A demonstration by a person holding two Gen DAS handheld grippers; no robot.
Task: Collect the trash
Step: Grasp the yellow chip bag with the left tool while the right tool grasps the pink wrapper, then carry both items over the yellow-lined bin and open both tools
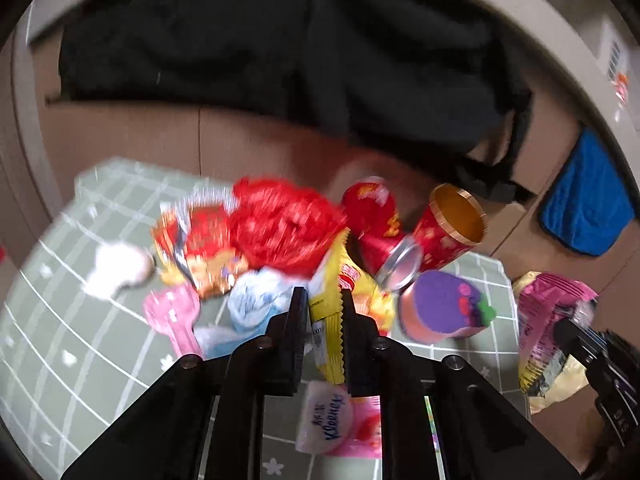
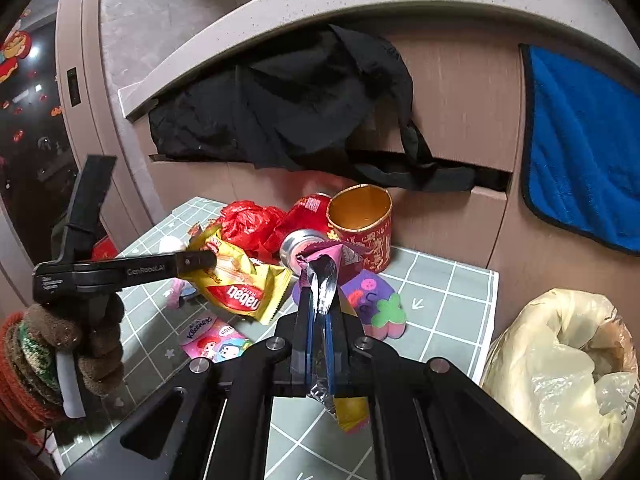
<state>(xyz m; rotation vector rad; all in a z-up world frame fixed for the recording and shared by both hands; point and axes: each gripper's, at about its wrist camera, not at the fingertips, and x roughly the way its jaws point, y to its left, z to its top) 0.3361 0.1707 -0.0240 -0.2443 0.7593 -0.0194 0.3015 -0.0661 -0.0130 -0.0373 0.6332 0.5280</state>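
My left gripper (image 1: 324,300) is shut on a yellow Nabati wafer wrapper (image 1: 334,316) and holds it above the green checked mat (image 1: 60,320); it also shows in the right wrist view (image 2: 240,280), pinched by the left gripper (image 2: 200,259). My right gripper (image 2: 320,284) is shut on a pink, foil-lined snack wrapper (image 2: 324,276), seen in the left wrist view (image 1: 548,320) at the right. A pale plastic trash bag (image 2: 560,368) stands open at the right of the mat.
On the mat lie a red plastic bag (image 2: 250,220), a red can (image 2: 304,216), a red and gold cup (image 2: 362,228), a purple sponge (image 2: 372,300), a Kleenex pack (image 2: 212,338) and other wrappers (image 1: 200,248). A black bag (image 2: 300,108) and a blue towel (image 2: 580,140) hang on the cabinet.
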